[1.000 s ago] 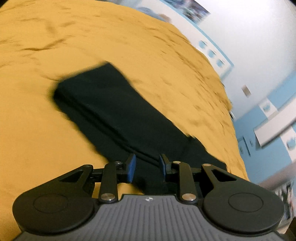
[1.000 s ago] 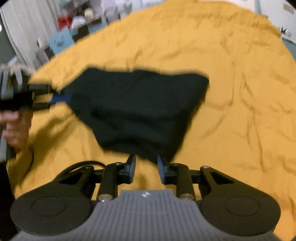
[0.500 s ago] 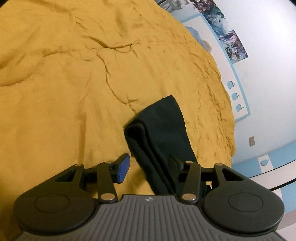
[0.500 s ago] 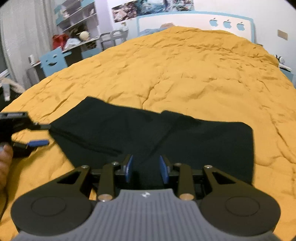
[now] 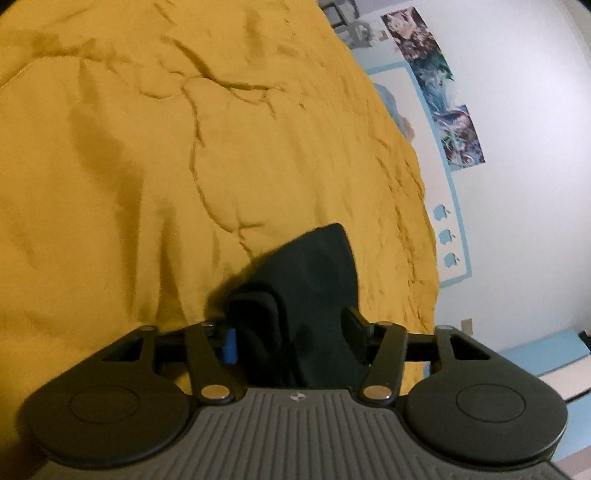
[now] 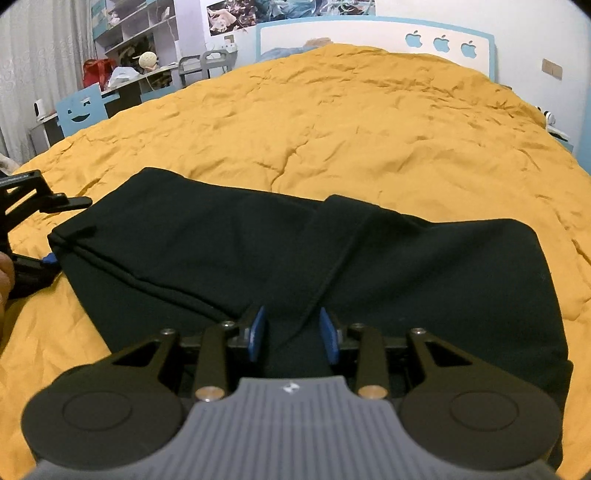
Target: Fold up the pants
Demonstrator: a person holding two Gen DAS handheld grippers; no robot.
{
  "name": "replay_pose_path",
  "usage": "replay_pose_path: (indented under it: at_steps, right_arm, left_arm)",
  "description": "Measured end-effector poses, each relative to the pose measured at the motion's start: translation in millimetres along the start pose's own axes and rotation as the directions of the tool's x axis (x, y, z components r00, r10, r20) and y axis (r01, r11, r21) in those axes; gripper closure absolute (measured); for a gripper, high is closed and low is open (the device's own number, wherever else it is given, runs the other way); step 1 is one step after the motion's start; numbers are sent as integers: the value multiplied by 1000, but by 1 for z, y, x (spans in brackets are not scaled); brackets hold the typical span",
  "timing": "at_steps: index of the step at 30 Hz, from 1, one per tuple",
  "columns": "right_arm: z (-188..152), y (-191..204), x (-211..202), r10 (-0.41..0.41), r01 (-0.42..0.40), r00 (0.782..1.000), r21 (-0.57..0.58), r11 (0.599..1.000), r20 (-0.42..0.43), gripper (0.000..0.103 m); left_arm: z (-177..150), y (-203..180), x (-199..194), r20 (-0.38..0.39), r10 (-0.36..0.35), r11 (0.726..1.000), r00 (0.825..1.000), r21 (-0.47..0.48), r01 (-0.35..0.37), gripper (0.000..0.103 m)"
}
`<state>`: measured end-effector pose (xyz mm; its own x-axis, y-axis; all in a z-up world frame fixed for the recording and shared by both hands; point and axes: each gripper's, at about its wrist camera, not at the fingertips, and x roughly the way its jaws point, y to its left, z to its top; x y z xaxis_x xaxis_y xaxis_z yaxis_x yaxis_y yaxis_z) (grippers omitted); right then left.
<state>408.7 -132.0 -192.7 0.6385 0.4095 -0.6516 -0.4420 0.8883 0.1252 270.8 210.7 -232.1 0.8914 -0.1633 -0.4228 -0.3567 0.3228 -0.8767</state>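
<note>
Nearby: desk point(image 6: 122, 86) | headboard point(image 6: 373, 35) | pants point(image 6: 295, 254) flat on bedspread point(image 6: 369, 122)

Left wrist cam: sits low behind the left gripper point(image 5: 291, 334), close over the pants point(image 5: 314, 280) end, looking along the bed point(image 5: 110, 166) toward its headboard corner, view rolled so the wall stands at the right. Right wrist cam: behind the right gripper point(image 6: 293, 334), close above the pants point(image 6: 332, 258), tilted down, facing across the bed point(image 6: 369, 110) to the headboard edge. Shared: pants, yellow cover, headboard; the right view also catches the left gripper point(image 6: 51, 232) at its left edge.
</note>
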Motion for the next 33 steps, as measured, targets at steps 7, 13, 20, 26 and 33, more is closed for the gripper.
replay_pose_path:
  at_steps: [7, 13, 20, 26, 33]
  right_arm:
    - [0, -3, -4, 6, -6, 1000, 5, 1000, 0, 71]
    - [3, -12, -14, 55, -56, 998, 59, 997, 4, 71]
    - [11, -43, -47, 67, -70, 997, 175, 982, 27, 71]
    - [12, -80, -75, 24, -37, 998, 267, 963, 54, 71]
    - [6, -116, -100, -30, 9, 998, 326, 945, 58, 71]
  left_arm:
    - [-2, -7, -1, 6, 67, 997, 998, 44, -68, 91]
    - [-7, -40, -9, 47, 57, 986, 997, 154, -64, 92]
    - [-32, -105, -18, 46, -1, 944, 999, 329, -15, 92]
    - [-76, -164, -14, 7, -38, 862, 999, 506, 29, 92]
    - [-158, -221, -9, -75, -109, 706, 991, 696, 130, 92]
